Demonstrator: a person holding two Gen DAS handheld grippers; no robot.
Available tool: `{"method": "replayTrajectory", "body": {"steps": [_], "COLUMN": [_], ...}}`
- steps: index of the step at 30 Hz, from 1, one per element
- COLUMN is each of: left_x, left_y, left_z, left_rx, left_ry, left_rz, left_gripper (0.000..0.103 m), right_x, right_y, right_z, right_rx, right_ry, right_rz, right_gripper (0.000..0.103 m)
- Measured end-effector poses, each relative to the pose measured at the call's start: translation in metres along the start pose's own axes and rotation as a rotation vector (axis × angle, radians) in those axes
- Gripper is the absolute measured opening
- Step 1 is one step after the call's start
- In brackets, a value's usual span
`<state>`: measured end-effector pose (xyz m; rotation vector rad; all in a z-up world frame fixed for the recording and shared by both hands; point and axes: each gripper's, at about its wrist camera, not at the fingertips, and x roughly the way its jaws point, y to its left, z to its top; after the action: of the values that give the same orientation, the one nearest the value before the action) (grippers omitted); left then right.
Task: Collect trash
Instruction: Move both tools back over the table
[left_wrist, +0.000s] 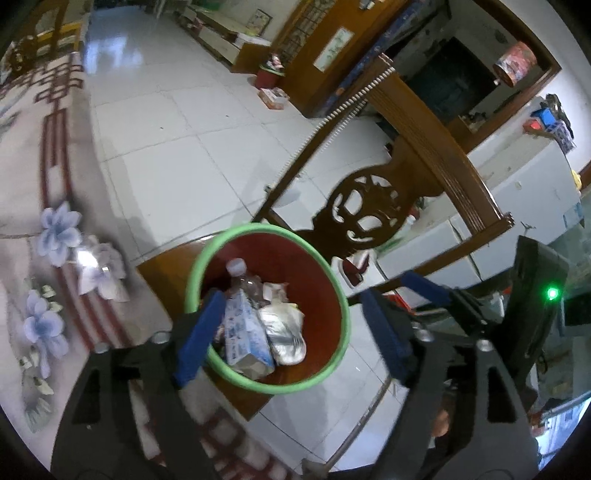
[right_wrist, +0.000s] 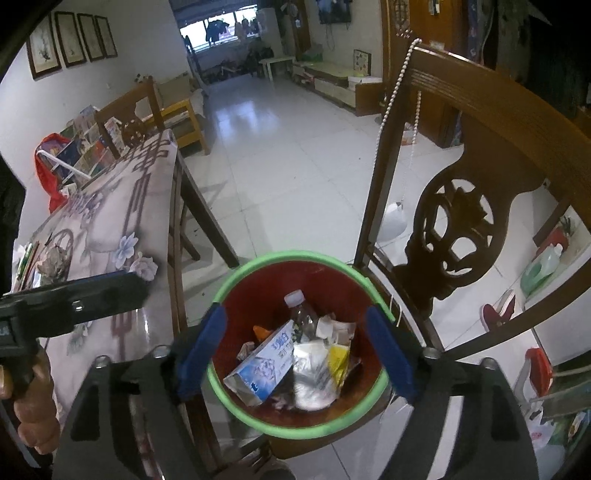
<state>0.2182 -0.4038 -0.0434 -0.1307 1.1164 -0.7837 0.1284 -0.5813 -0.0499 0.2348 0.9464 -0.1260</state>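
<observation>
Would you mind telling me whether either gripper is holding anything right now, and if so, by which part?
Nothing is held. The left gripper and right gripper are both open above the bin, with the trash lying inside it.

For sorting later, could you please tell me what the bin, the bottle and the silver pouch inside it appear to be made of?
Bin: likely plastic, smooth red wall, green rim.
Bottle: clear plastic, white cap.
Pouch: probably metallised foil; crinkled, shiny.
</observation>
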Motion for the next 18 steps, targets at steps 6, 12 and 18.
{"method": "replayTrajectory", "body": {"steps": [6,12,18], "left_x": [-0.032,-0.075,-0.118], "left_y": [0.016,0.027,0.05], "left_z": [-0.001,-0.018,-0.04], "left_rx": [-0.03,0.009,0.009], "left_ry": [-0.073,-0.119,-0.148], "left_rz": [0.063,0.133,0.186], "left_gripper": [0.097,0.098,0.098], "right_x": [-0.006,-0.008,-0.023], "right_y": [0.007,0.025,0.046], "right_z": [0.001,-0.001,-0.005], "right_rx": [-0.031,-0.095,-0.086], "right_ry": [-0.029,-0.027,-0.044], "right_rz": [-0.058,-0.089,-0.056], "right_gripper": [0.096,0.096,0.096]}}
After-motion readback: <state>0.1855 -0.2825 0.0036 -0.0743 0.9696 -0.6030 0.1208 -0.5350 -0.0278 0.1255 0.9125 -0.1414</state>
